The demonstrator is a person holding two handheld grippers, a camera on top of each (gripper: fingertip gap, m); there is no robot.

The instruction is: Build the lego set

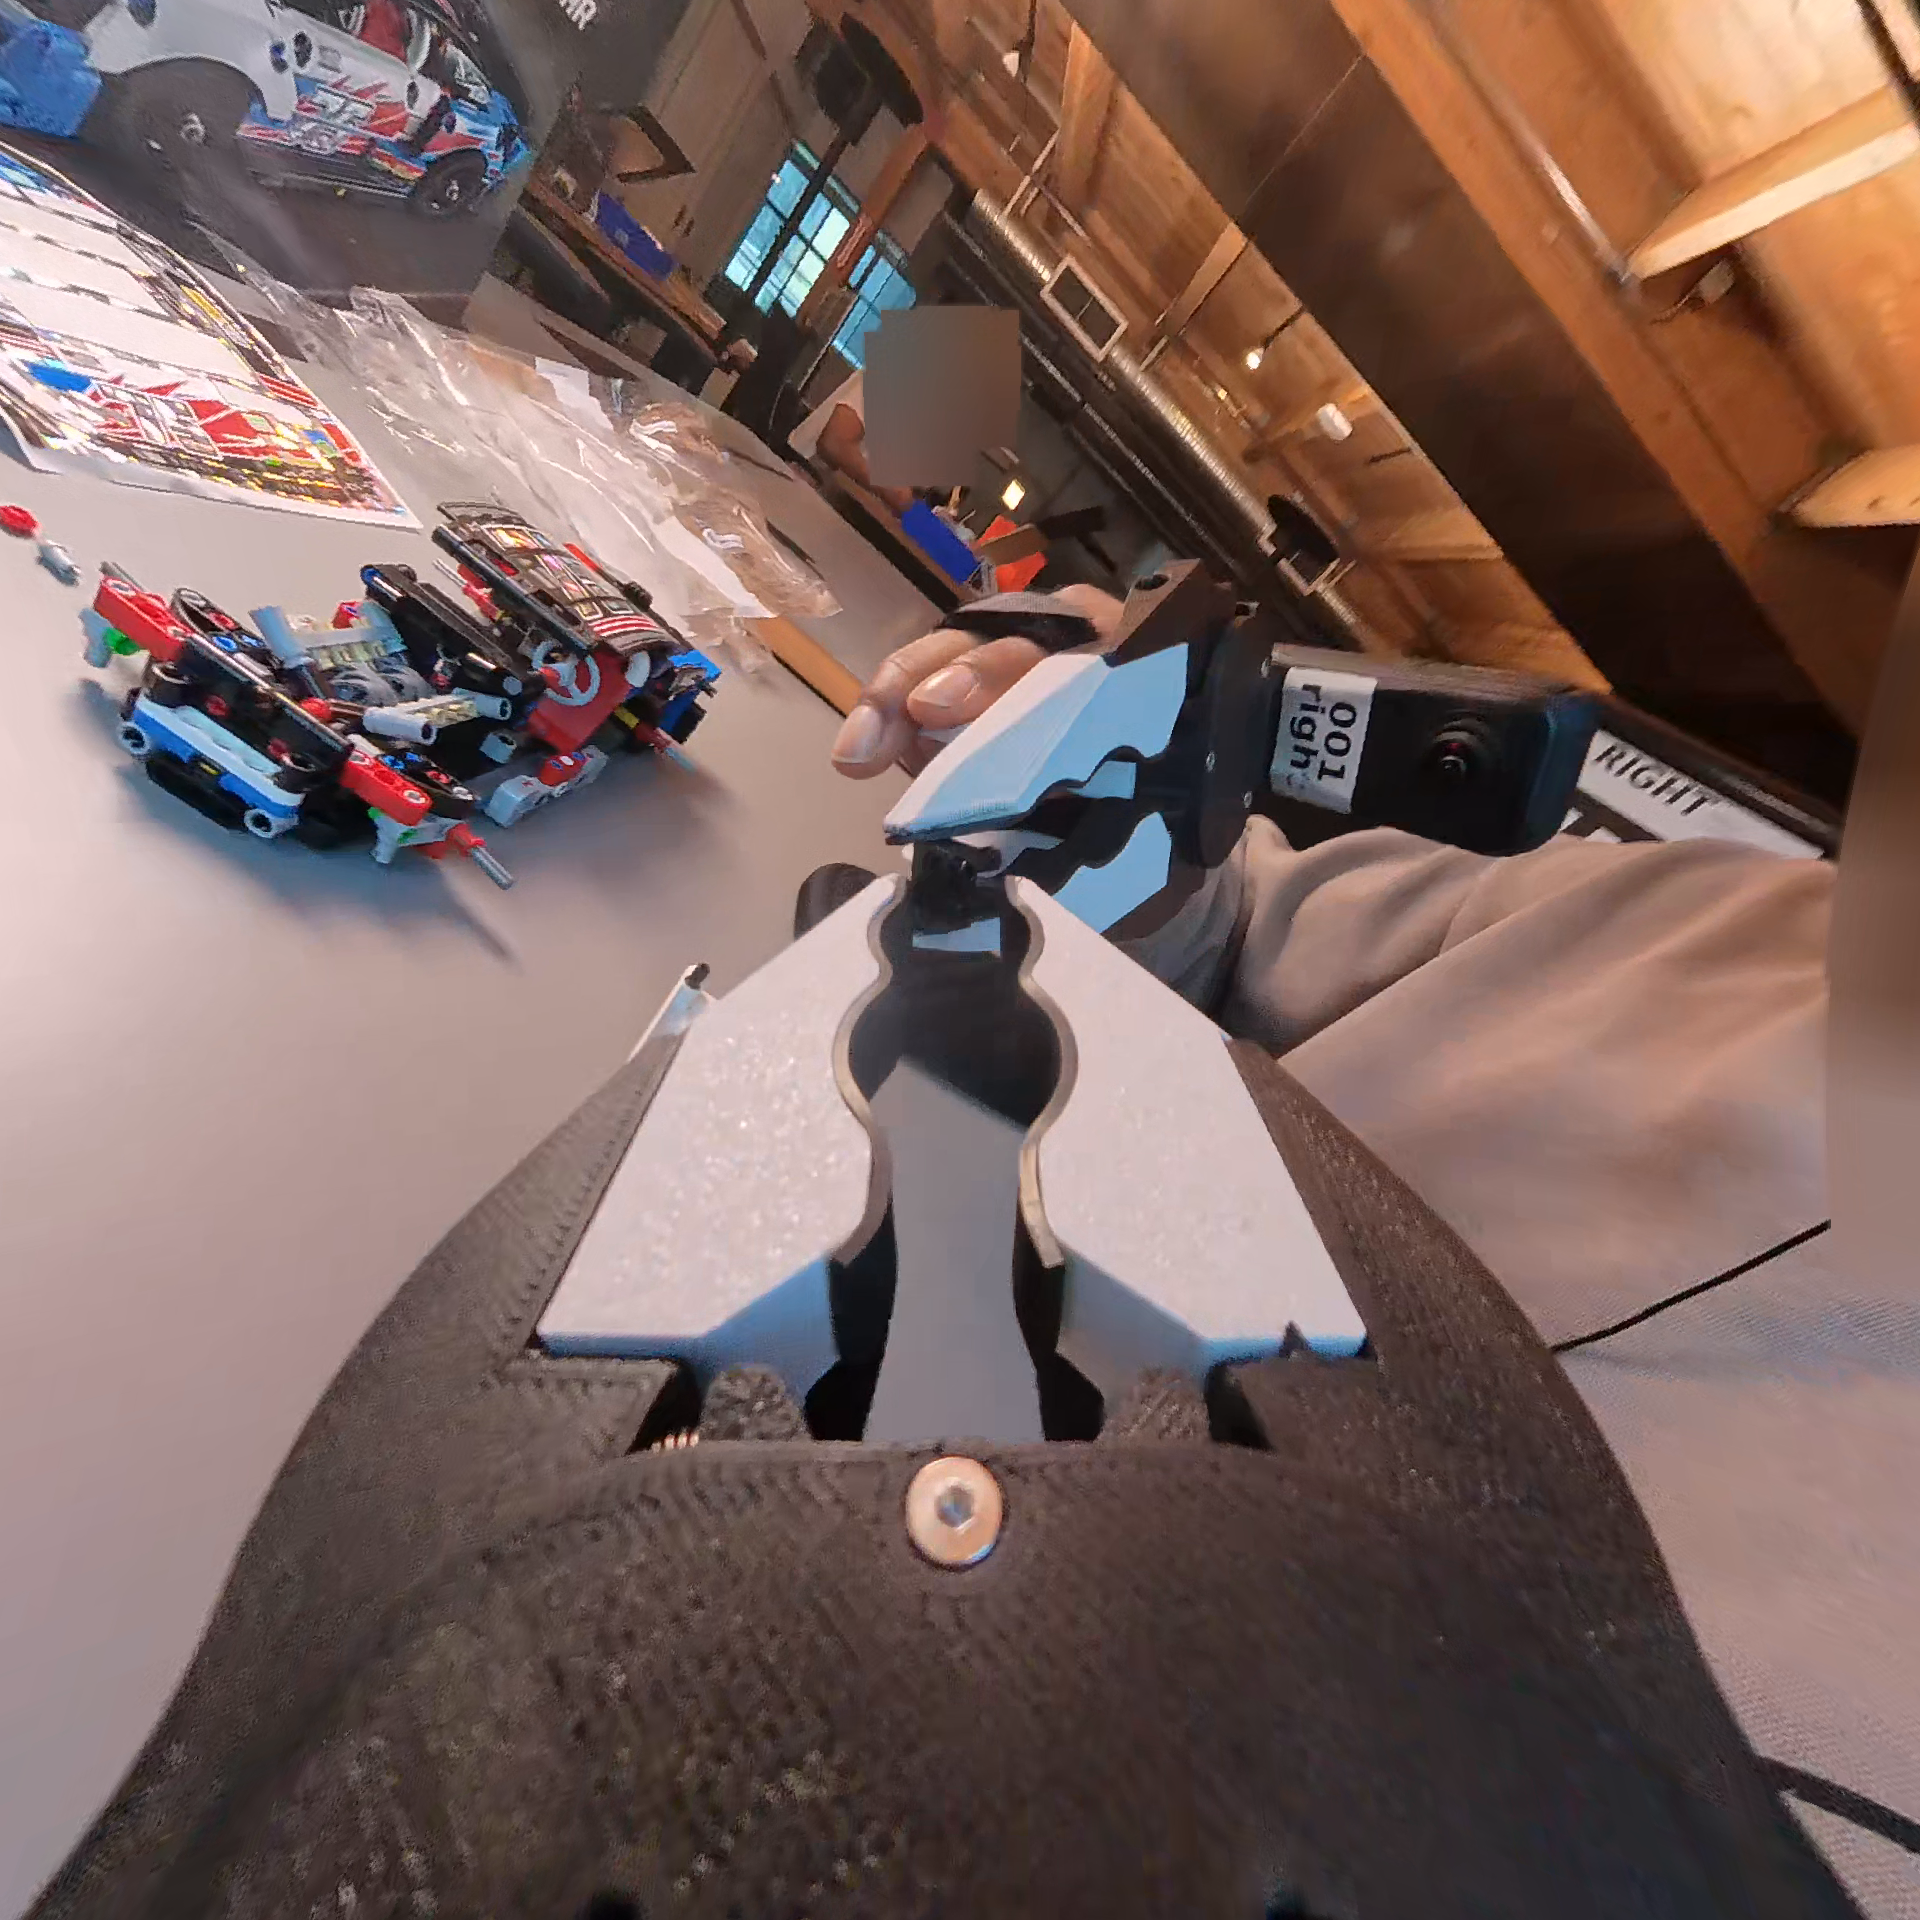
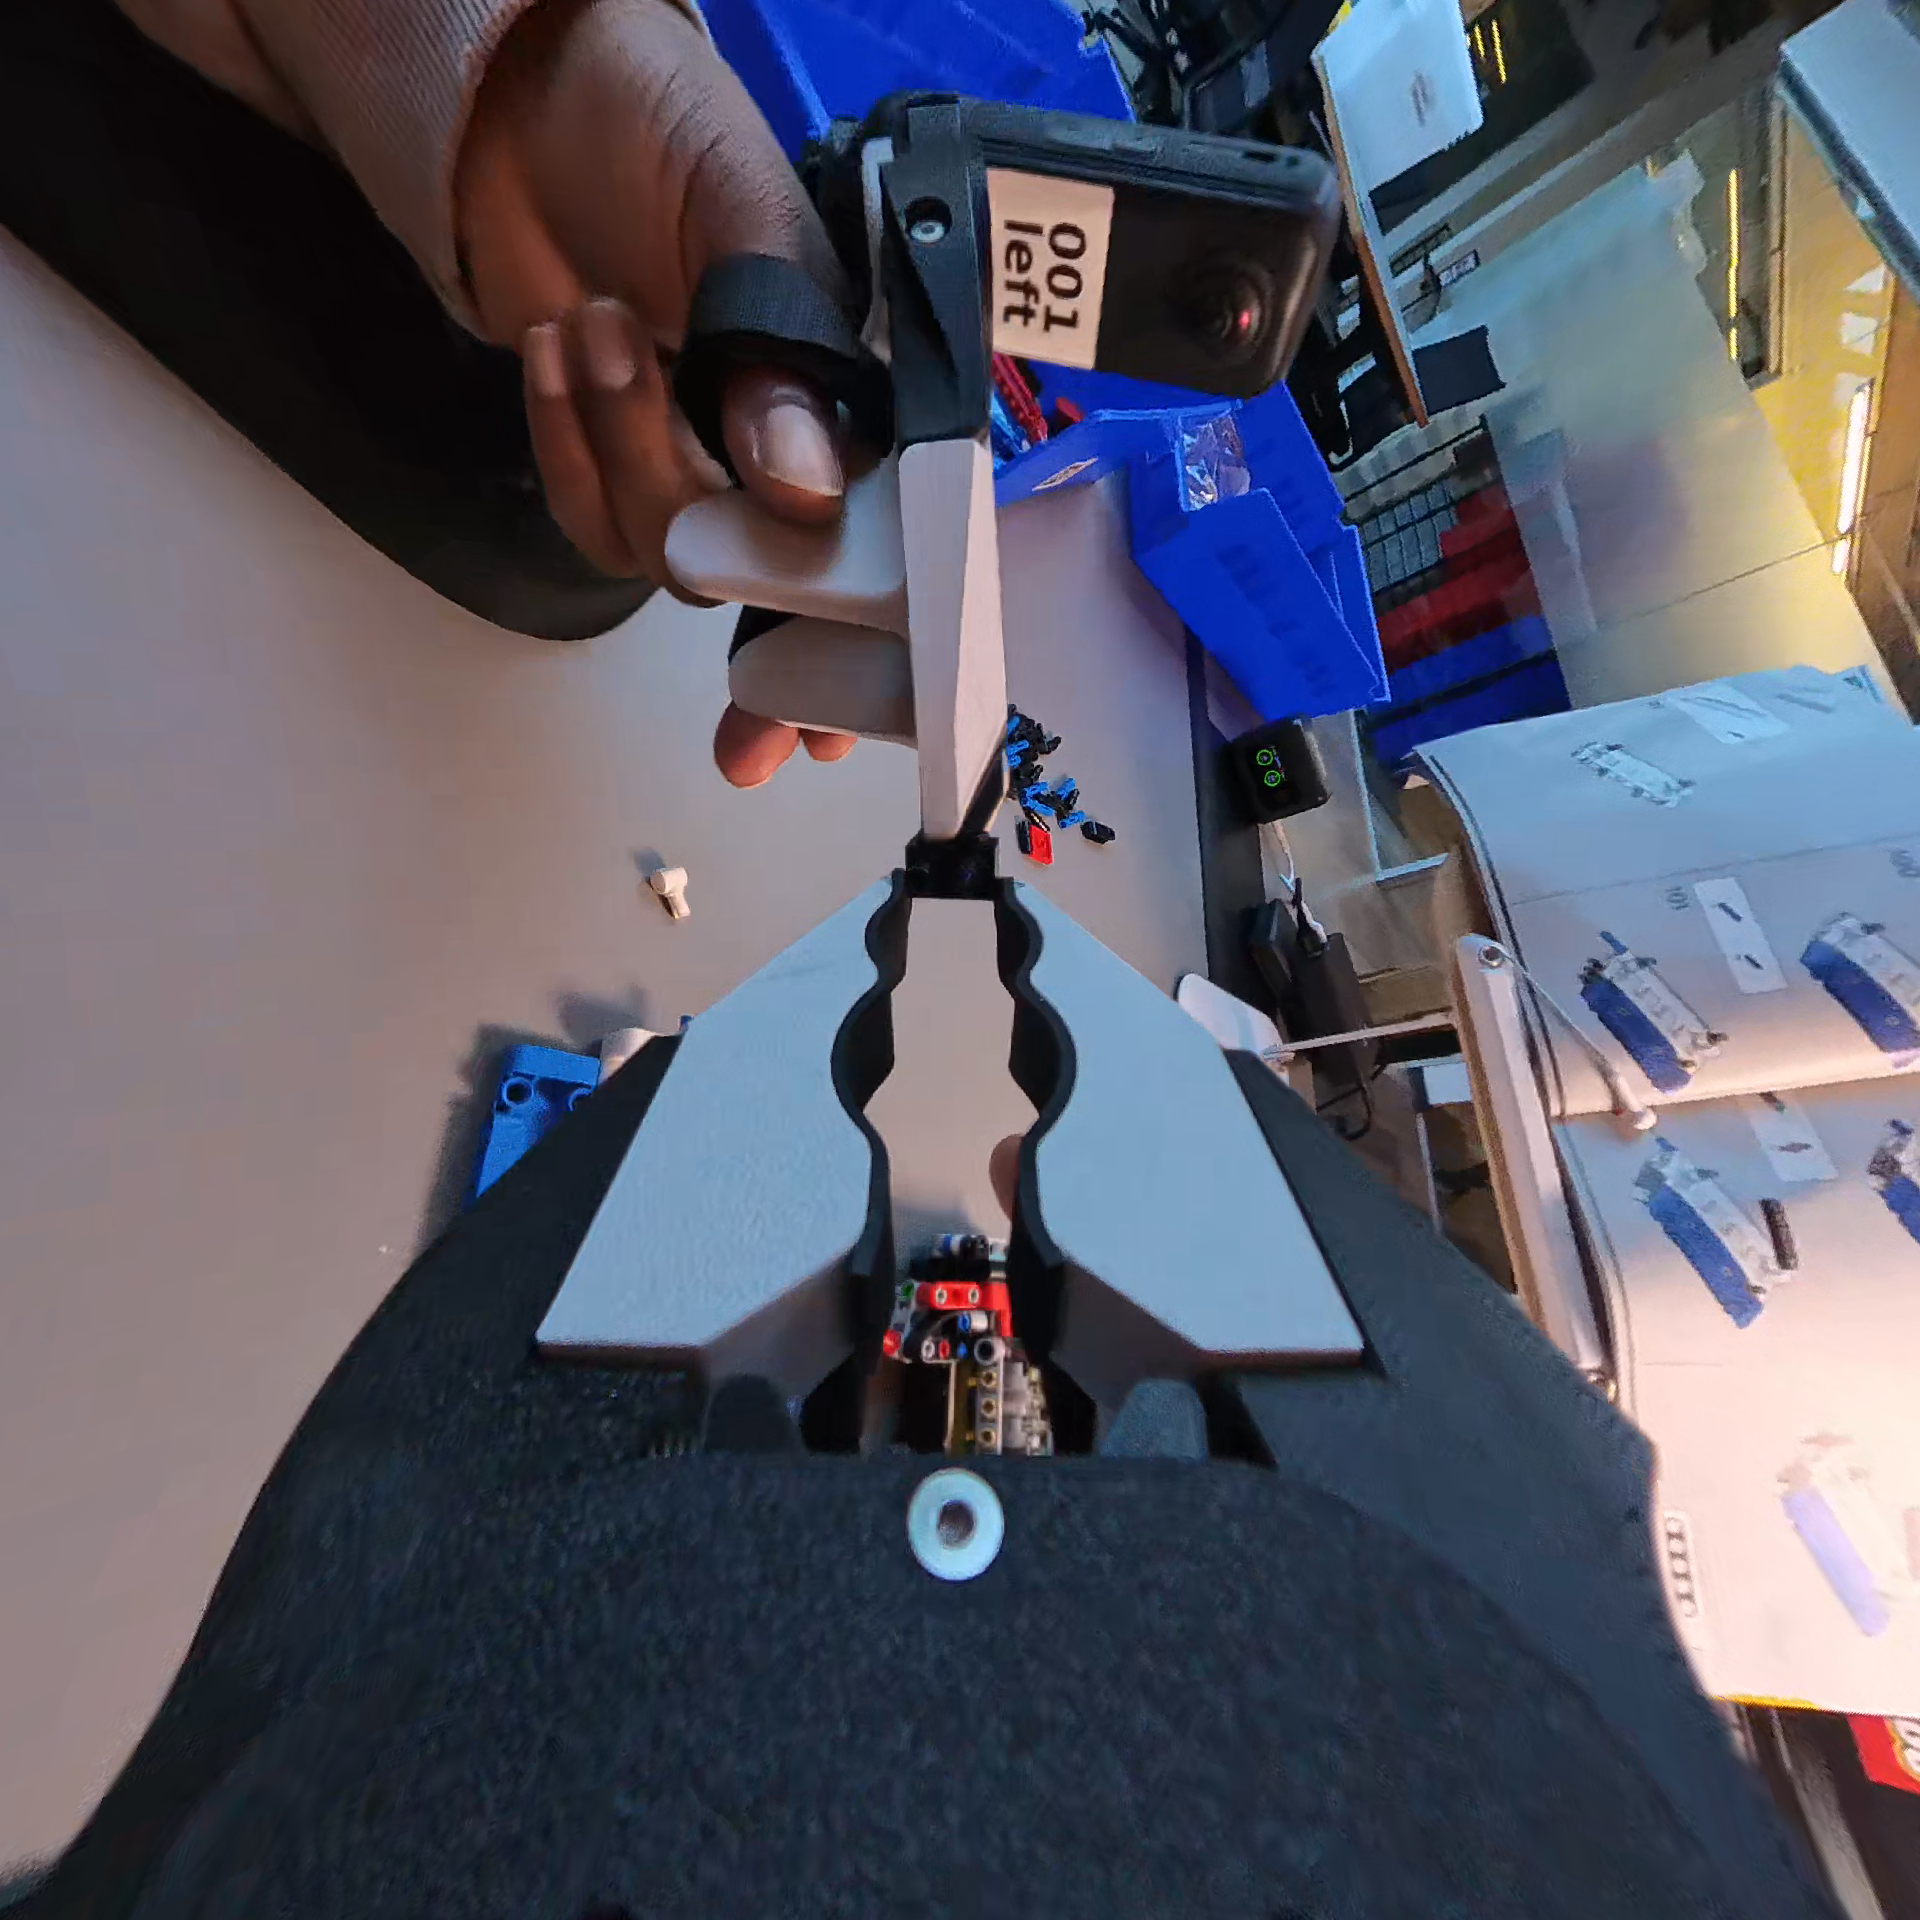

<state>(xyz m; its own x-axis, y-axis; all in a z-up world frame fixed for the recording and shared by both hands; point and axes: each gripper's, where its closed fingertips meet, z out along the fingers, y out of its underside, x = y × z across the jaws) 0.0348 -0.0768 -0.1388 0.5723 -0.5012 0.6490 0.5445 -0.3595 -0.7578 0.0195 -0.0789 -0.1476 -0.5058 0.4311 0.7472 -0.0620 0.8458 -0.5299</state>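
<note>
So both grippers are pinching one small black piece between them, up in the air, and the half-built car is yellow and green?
Not quite. The left wrist view shows the half-built car is mainly red, black, blue and white. The rest holds: both grippers meet on the small black piece.

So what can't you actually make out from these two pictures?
- Black piece: in both views, its shape is hidden where the jaws of the left gripper and right gripper pinch it.
- Car model: in the right wrist view, it is mostly behind the gripper body and only a sliver shows.
- Blue piece: in the right wrist view, the gripper partly covers it.
- Loose pieces: in the right wrist view, they are too small to identify.
</note>
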